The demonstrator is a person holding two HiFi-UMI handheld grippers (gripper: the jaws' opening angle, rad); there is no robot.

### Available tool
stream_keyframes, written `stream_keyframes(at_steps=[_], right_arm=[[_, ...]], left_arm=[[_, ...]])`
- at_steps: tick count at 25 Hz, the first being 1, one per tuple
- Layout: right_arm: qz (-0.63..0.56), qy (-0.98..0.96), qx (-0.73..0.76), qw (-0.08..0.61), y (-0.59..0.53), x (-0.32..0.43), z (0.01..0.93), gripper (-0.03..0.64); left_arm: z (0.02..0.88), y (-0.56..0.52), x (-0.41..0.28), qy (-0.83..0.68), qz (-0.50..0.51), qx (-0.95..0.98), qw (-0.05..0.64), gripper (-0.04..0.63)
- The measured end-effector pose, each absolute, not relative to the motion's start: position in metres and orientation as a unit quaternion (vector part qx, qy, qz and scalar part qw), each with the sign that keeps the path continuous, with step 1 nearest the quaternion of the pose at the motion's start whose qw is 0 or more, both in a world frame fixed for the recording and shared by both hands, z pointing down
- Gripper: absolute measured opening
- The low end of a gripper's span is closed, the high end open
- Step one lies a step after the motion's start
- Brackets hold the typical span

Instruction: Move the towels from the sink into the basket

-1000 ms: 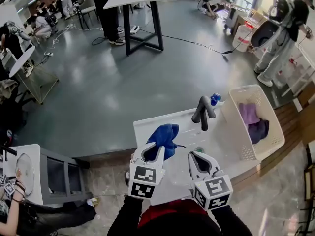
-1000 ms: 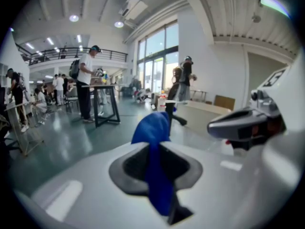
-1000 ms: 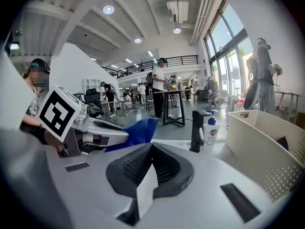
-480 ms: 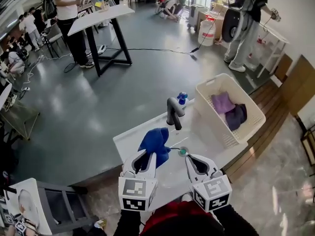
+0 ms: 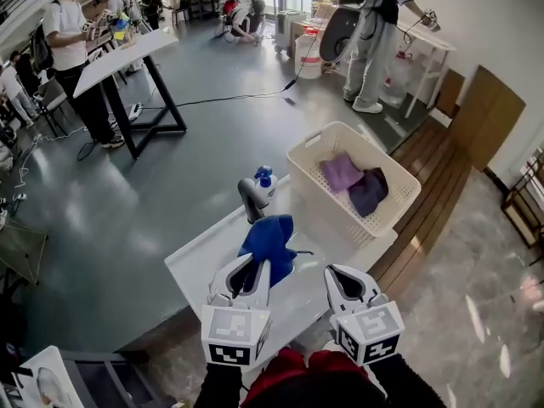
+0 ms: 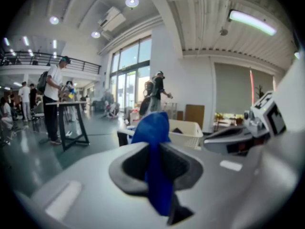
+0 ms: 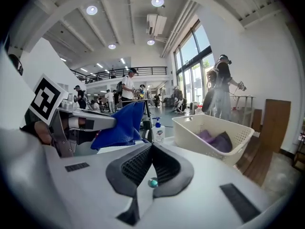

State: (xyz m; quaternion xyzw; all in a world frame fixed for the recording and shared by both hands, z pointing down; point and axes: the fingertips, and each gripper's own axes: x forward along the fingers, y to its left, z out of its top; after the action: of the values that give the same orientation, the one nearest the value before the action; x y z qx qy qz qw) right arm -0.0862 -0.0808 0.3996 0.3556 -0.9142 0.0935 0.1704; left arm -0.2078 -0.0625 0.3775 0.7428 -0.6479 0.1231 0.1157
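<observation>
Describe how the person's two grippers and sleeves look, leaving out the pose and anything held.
The left gripper and right gripper both have smooth white-grey shells. These taper to jaws lined with dark ribbed pads. Each carries a white cube printed with black square markers. No cables show. The person wears black sleeves and a red top.

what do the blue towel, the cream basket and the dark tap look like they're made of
Blue towel: soft cloth, perhaps microfibre; matte, hanging in limp folds. Cream basket: likely moulded plastic; rigid walls pierced with regular holes, faint sheen. Dark grey tap: probably coated metal; smooth, matte, too small to be sure.
</observation>
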Motion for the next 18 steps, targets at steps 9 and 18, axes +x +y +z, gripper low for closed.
stream_keyframes(at_steps=[9,18], right_arm=[[0.107,-0.888,0.421,0.148,-0.105,-0.006,0.39,0.008],[0.115,-0.868,0.464,0.134,-0.121,0.062,0.384,0.008]], left_arm=[[0.354,-0.094,-0.139,-0.607,0.132,0.779,0.083,0.066],[0.33,-0.124,-0.077,-0.579,0.134,0.802,0.059,0.066]])
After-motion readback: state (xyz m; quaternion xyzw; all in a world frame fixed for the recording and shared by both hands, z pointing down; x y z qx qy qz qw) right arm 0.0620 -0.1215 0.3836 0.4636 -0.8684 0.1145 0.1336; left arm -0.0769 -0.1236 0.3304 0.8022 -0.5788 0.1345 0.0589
